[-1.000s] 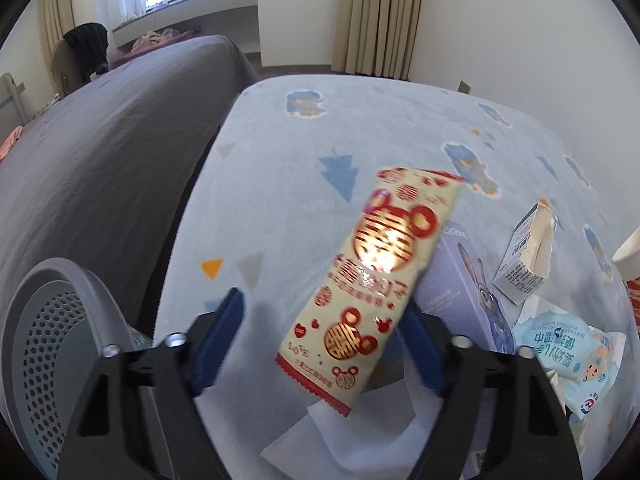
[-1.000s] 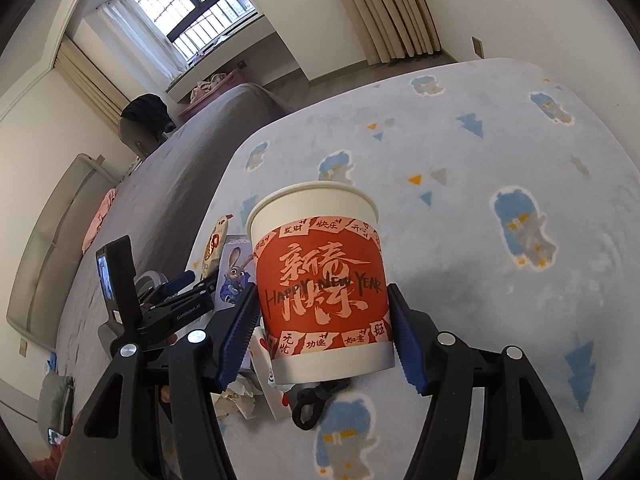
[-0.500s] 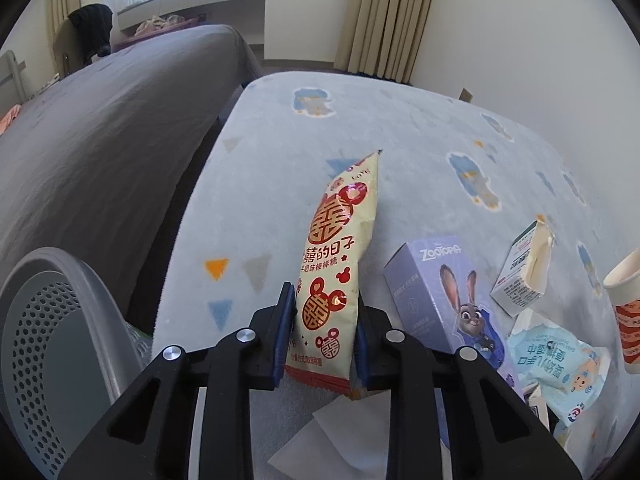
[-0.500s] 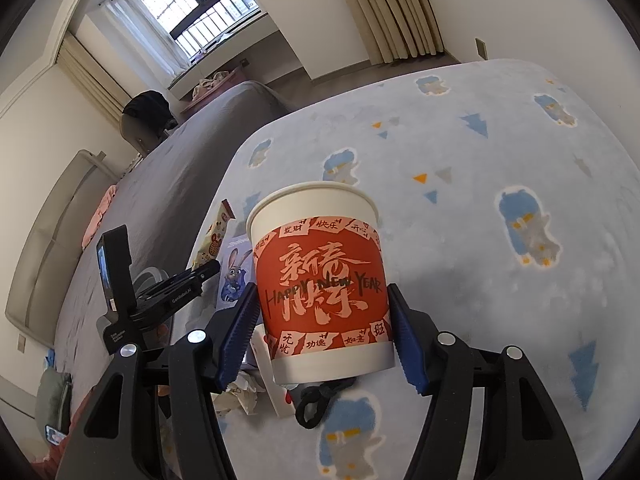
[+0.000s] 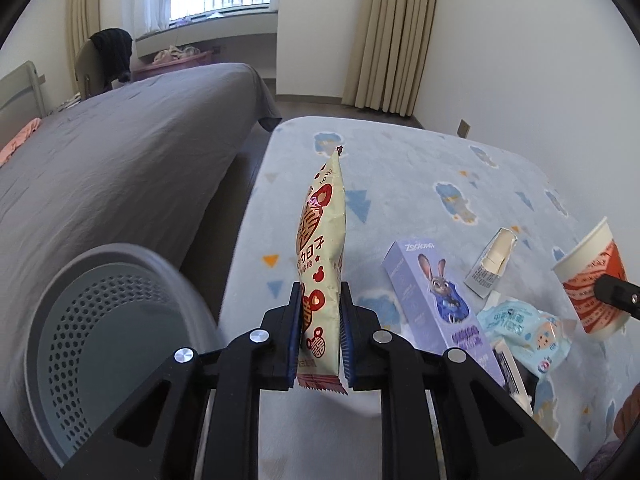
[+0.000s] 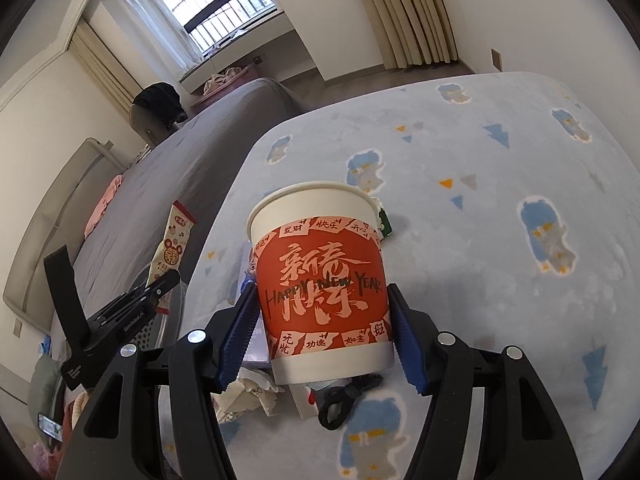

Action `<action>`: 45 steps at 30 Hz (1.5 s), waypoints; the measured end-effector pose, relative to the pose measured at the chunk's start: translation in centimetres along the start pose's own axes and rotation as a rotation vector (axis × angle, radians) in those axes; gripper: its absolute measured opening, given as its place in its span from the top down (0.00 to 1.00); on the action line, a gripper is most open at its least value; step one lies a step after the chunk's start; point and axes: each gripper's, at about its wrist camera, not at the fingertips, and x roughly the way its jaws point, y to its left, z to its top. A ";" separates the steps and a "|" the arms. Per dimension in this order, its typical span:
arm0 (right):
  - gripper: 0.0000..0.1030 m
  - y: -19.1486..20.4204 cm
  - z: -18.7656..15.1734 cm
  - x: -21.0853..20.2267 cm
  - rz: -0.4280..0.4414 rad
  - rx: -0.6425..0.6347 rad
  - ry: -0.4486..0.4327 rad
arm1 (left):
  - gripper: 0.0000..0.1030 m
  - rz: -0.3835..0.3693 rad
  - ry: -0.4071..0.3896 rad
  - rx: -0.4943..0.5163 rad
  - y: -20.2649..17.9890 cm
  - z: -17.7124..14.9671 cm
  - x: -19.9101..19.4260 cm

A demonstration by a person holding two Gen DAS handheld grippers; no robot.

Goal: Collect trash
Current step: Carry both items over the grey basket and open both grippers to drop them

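My left gripper [image 5: 320, 328] is shut on a cream snack wrapper with red prints [image 5: 322, 248] and holds it upright above the rug, just right of the grey perforated bin [image 5: 100, 340]. My right gripper [image 6: 324, 320] is shut on a red and white paper cup [image 6: 320, 280], held upright above the rug; the cup also shows in the left wrist view [image 5: 592, 276]. The left gripper with the wrapper [image 6: 172, 248] shows at the left of the right wrist view.
On the light blue rug [image 5: 400, 168] lie a purple rabbit box [image 5: 432, 292], a small torn carton [image 5: 490, 264], a blue packet [image 5: 524, 332], crumpled paper [image 6: 248, 392] and a black band [image 6: 344, 396]. A grey bed [image 5: 120, 168] runs along the left.
My left gripper closed on the wrapper, which turned edge-on, then lifted it and tilted up toward the bin side. The right gripper kept hold of the cup, nearly still.
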 end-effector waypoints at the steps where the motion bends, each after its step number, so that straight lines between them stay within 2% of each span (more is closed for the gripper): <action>1: 0.41 0.5 0.0 0.0 0.003 -0.012 -0.005 | 0.83 0.004 -0.002 -0.006 0.3 -0.3 -0.5; 10: 0.41 6.5 -0.7 2.0 0.065 -0.112 0.013 | 0.83 0.097 -0.051 -0.034 4.2 -2.4 -6.0; 17: 0.41 12.5 -1.8 4.5 0.155 -0.184 0.058 | 0.83 0.175 -0.044 -0.059 8.7 -4.4 -9.0; 30: 0.40 23.0 -3.7 8.4 0.260 -0.341 0.116 | 0.83 0.265 -0.007 -0.123 14.5 -6.9 -9.8; 34: 0.40 24.8 -4.1 10.5 0.277 -0.360 0.149 | 0.83 0.277 0.009 -0.150 15.7 -7.4 -9.6; 40: 0.40 25.4 -5.1 12.7 0.282 -0.385 0.184 | 0.83 0.307 0.002 -0.199 16.9 -7.4 -9.7; 45: 0.40 26.0 -5.1 13.6 0.289 -0.388 0.189 | 0.83 0.296 0.017 -0.215 17.0 -7.5 -9.3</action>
